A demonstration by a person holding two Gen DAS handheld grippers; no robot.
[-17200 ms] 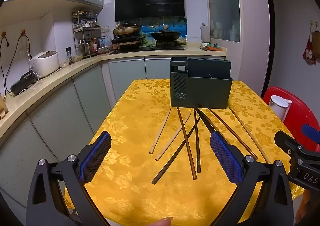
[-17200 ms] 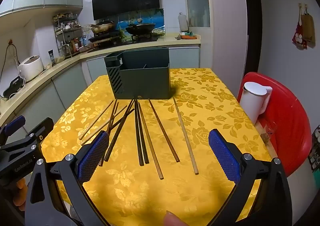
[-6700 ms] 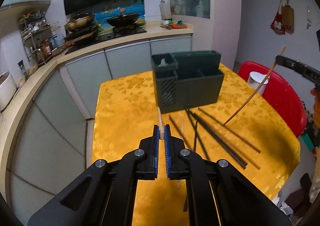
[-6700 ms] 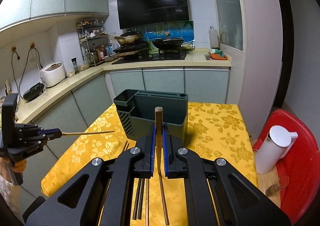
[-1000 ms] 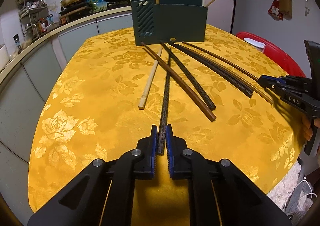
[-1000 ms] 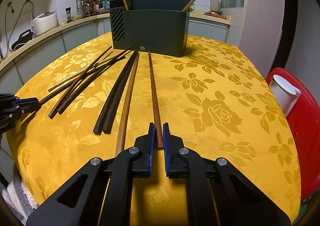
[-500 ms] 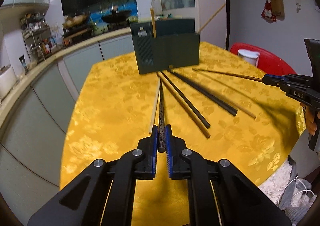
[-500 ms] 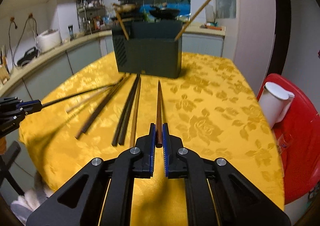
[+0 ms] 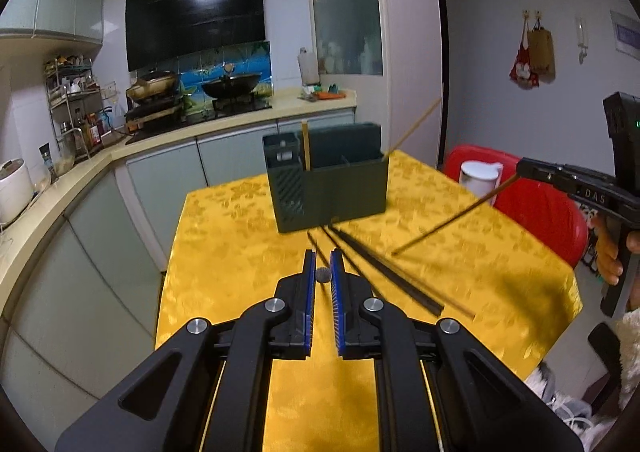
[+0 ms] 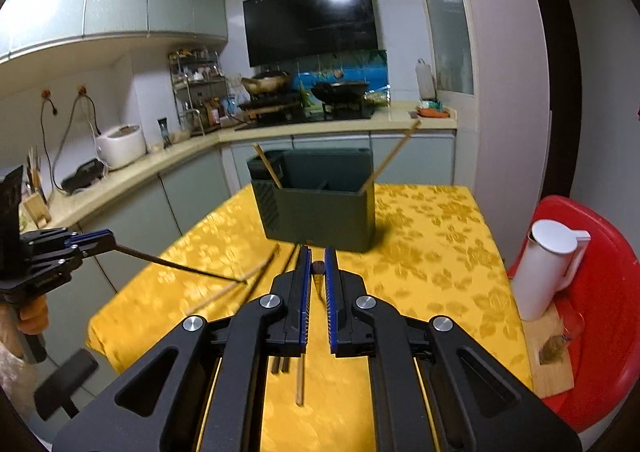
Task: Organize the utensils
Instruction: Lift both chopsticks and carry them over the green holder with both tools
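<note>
A dark chopstick [image 10: 184, 266] is clamped in the left claw [image 9: 323, 276]; the left view shows only its round end between the blue ribbed pads, while the right view shows its thin length slanting down over the surface [image 10: 436, 264]. The brown chopstick [image 9: 448, 222] is pinched in the right claw [image 10: 318, 266], a mere stub in the right view but a full slanted rod in the left view. Beyond stands the holder [image 9: 344, 188], a dark green box with a slatted end, holding two pale wooden sticks [image 9: 305, 146]: one upright at the left end, one leaning out at the right corner. Black chopsticks [image 9: 384, 272] lie flat on the yellow floral cloth before it. Only the right view shows the pale chopstick [image 10: 236, 284] on the cloth. A white jug [image 10: 550, 268] stands on a red chair [image 10: 608, 332].
</note>
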